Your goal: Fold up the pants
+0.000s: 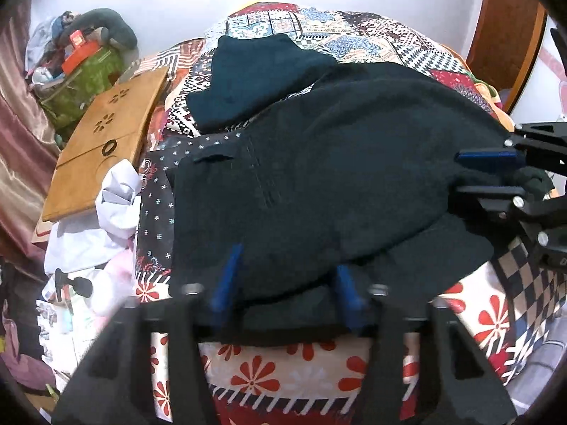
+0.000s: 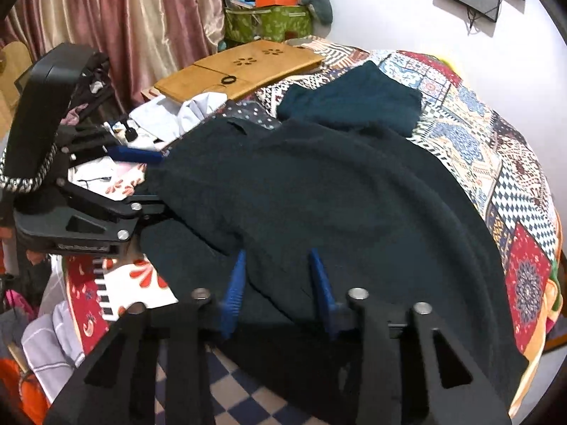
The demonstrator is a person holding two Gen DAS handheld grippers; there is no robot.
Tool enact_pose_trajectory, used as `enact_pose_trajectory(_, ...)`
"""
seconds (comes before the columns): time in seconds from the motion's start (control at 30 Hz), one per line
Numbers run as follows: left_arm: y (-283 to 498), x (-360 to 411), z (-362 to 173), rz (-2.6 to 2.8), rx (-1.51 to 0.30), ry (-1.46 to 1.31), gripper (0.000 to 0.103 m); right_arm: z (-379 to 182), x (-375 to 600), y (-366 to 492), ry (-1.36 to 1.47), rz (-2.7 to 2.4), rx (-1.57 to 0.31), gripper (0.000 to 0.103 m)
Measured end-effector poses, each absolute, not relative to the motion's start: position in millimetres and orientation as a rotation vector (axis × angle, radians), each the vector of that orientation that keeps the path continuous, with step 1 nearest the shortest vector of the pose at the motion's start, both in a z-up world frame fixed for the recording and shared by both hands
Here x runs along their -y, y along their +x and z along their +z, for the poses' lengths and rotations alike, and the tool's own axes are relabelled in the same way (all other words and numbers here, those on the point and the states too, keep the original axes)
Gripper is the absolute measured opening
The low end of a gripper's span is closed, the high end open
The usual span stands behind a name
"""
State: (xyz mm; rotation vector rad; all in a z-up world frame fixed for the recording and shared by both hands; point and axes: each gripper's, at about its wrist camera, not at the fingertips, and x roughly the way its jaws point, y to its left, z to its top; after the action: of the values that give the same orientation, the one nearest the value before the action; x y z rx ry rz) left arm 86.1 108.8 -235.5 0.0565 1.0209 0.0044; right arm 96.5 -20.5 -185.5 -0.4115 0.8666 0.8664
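Fabric fills the gap between both sets of blue fingers, so I read each gripper as narrowed onto the near hem of the pants [image 2: 319, 194] rather than standing wide. My left gripper [image 1: 287, 283] has a fold of the dark cloth bunched between its pads at the edge nearest me; my right gripper [image 2: 278, 283] straddles a ridge of the same cloth further along that edge. From the left wrist view I also see the right one side-on, its pads pinching a lump of fabric. Whether either pinch is firm enough to lift, I cannot tell.

The pants lie spread across the patchwork bedspread [image 2: 478, 124], reaching away from me, so I judge that taking two points on one edge lets me carry it over evenly. A second dark garment [image 1: 255, 78] sits just beyond, touching or overlapping the far end. Well apart on the left lie a wooden lap tray [image 1: 106, 141] and crumpled white clothes [image 1: 106, 212].
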Motion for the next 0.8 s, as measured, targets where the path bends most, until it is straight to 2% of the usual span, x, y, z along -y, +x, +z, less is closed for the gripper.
enact_pose_trajectory(0.03, 86, -108, -233, 0.011, -1.013, 0.061, 0.031, -184, 19, 97, -0.404, 0.877, -0.869, 0.016)
enact_pose_trajectory(0.07, 84, -106, -230, 0.019, -1.0, 0.067, 0.026, -181, 19, 97, -0.395, 0.886, -0.87, 0.013)
enact_pose_trajectory(0.1, 83, -106, -226, 0.027, -0.985, 0.075, 0.025, -178, 18, 96, -0.387, 0.895, -0.868, 0.01)
enact_pose_trajectory(0.3, 70, -109, -197, 0.02, -0.909, 0.048, 0.022, -153, 27, 88, -0.321, 0.94, -0.848, 0.007)
enact_pose_trajectory(0.43, 62, -115, -197, -0.014, -0.937, 0.001, 0.022, -154, 31, 81, -0.268, 0.956, -0.881, 0.007)
enact_pose_trajectory(0.53, 58, -117, -216, -0.026, -1.001, -0.017, 0.028, -171, 27, 77, -0.274, 0.955, -0.926, 0.008)
enact_pose_trajectory(0.6, 55, -122, -231, -0.028, -1.049, -0.054, 0.033, -181, 23, 80, -0.277, 0.946, -0.966, 0.013)
enact_pose_trajectory(0.67, 49, -131, -231, -0.002, -1.053, -0.077, 0.043, -183, 23, 80, -0.266, 0.938, -0.973, 0.013)
enact_pose_trajectory(0.8, 38, -153, -215, 0.038, -1.02, -0.115, 0.046, -165, 30, 87, -0.231, 0.96, -0.974, 0.023)
